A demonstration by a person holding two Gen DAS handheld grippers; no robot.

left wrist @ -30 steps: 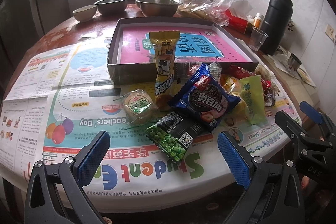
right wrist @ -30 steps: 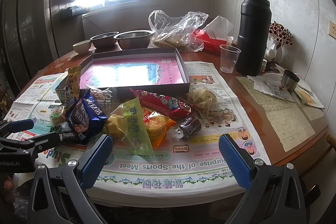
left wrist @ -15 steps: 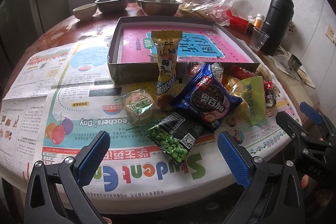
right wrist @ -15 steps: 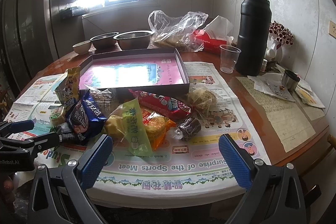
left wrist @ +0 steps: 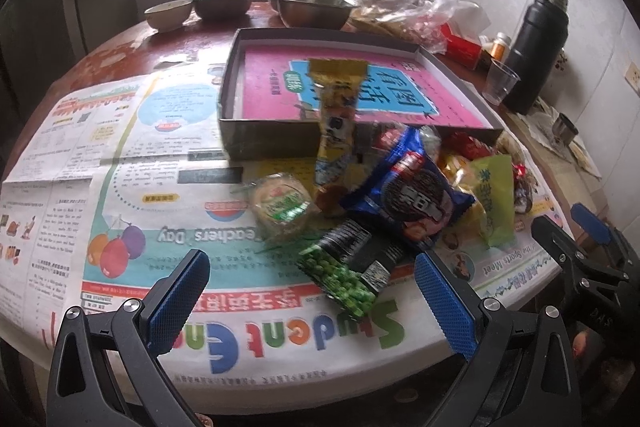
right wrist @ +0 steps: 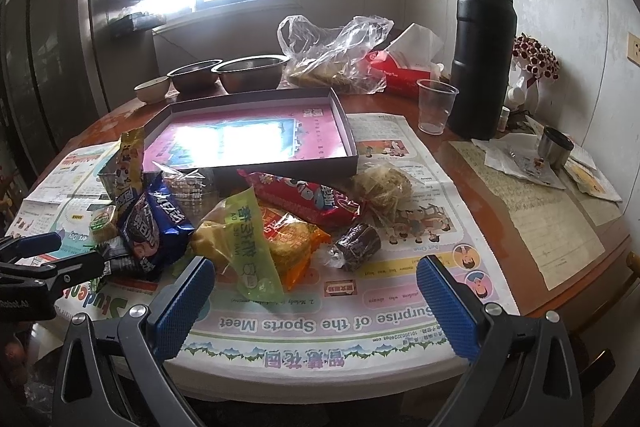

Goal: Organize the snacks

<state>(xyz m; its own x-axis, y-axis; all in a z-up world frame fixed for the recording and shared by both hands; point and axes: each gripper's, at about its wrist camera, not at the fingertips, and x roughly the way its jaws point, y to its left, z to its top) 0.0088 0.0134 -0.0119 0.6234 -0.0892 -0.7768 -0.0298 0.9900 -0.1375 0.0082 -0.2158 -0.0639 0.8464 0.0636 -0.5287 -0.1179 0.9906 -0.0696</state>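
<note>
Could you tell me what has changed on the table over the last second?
Almost nothing. The left gripper has crept slightly toward the green pea packet; nothing was gripped or released. The right gripper keeps its jaws open, and the snacks and box lie unchanged.

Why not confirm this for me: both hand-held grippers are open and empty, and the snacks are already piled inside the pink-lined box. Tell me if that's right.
One thing is wrong. The snacks lie on the newspaper in front of the box, not inside it; the right wrist view shows this. The left hand-held gripper and right hand-held gripper are indeed open and empty.
</note>
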